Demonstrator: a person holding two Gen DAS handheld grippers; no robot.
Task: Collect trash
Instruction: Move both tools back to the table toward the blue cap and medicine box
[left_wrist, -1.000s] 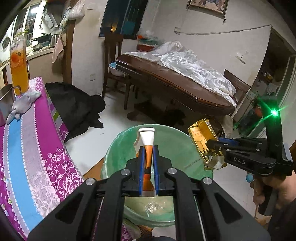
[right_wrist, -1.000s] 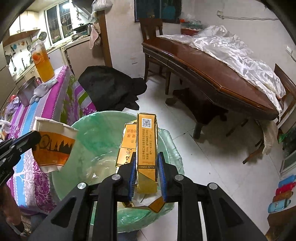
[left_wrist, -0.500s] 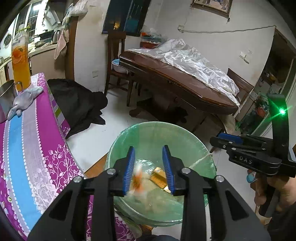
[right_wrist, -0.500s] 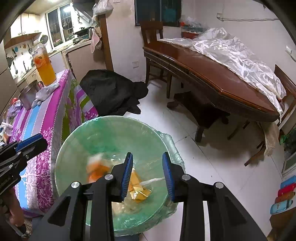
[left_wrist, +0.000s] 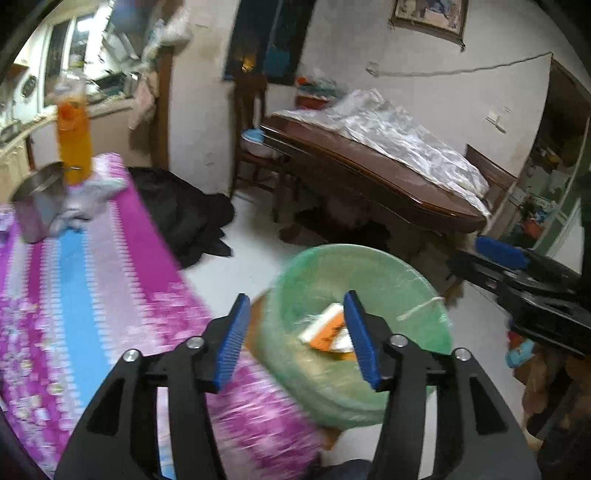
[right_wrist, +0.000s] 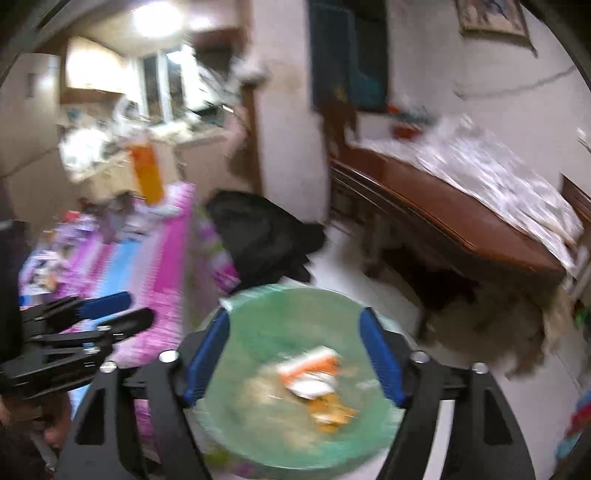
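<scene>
A bin lined with a green bag (left_wrist: 369, 266) stands on the floor beside the cloth-covered table. A crumpled orange and white paper cup (left_wrist: 325, 328) lies inside it. In the right wrist view the cup (right_wrist: 310, 373) lies on yellowish scraps at the bottom of the bin (right_wrist: 295, 295). My left gripper (left_wrist: 295, 306) hovers over the bin's left rim, its jaws opening with nothing between them. My right gripper (right_wrist: 293, 317) hangs above the bin, its jaws also opening and holding nothing. Each gripper shows in the other's view, the right gripper (left_wrist: 498, 258) and the left gripper (right_wrist: 110, 310).
The table with a pink and blue striped cloth (left_wrist: 92, 277) carries an orange drink bottle (left_wrist: 74, 147), a metal pot (left_wrist: 37, 206) and a grey rag (left_wrist: 92, 192). A black cloth (left_wrist: 184, 214) lies on the floor. A wooden table with a white sheet (left_wrist: 369, 177) stands behind the bin.
Both grippers let go: the paper cup and the gold carton dropped into the bin. Both jaws spread wider, and both views swung left toward the striped table.
</scene>
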